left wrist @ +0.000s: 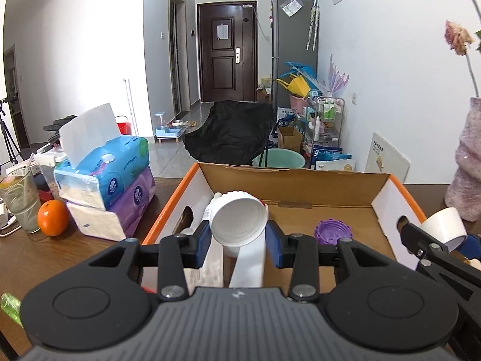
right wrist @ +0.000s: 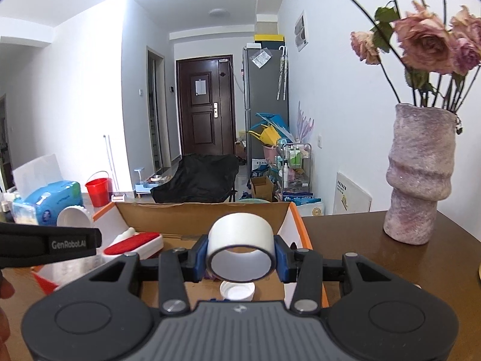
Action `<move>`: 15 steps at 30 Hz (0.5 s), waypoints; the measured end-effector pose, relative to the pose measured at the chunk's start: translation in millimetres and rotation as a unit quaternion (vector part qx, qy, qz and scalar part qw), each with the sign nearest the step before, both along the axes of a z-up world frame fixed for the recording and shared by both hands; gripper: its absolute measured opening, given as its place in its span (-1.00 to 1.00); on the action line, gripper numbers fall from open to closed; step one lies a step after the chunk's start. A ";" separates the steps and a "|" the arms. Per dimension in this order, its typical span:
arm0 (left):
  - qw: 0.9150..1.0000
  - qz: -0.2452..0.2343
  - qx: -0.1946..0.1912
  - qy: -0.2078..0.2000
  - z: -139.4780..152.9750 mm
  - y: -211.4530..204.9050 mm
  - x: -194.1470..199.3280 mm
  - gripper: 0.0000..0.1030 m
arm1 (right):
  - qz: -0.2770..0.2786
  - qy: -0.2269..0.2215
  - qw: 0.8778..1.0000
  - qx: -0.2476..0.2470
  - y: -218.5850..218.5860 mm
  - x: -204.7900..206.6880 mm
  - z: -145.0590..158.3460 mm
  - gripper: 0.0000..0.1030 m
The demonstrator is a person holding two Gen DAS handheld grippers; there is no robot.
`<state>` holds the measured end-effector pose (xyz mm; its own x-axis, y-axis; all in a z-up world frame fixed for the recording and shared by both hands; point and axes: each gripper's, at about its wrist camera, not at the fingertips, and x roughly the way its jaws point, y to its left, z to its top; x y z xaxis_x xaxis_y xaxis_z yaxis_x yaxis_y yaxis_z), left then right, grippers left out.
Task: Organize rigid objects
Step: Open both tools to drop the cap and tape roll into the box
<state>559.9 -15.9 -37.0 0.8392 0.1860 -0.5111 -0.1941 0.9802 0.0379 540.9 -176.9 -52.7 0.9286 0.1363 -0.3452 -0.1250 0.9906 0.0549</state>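
A dark wooden desk [right wrist: 360,240] stands in a white-walled room with a brown door [left wrist: 227,51] at the far end. On it sits an open cardboard box [left wrist: 294,183], tissue packs [left wrist: 114,180] and an orange [left wrist: 52,217] to its left, a vase [right wrist: 421,174] to its right. Left tool [left wrist: 237,242] is clamped on a white cup [left wrist: 239,221] above the box; right tool [right wrist: 240,260] is clamped on a tape roll [right wrist: 240,240] there too. A purple lid [left wrist: 333,231] lies inside.

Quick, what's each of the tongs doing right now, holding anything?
Left tongs: closed on the white cap, above the cardboard box.
Right tongs: closed on the roll of tape.
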 end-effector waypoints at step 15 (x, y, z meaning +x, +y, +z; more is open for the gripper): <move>1.000 -0.002 0.013 -0.010 -2.2 6.6 24.1 0.48 | -0.008 0.009 1.000 -0.019 3.9 29.7 -8.2 0.62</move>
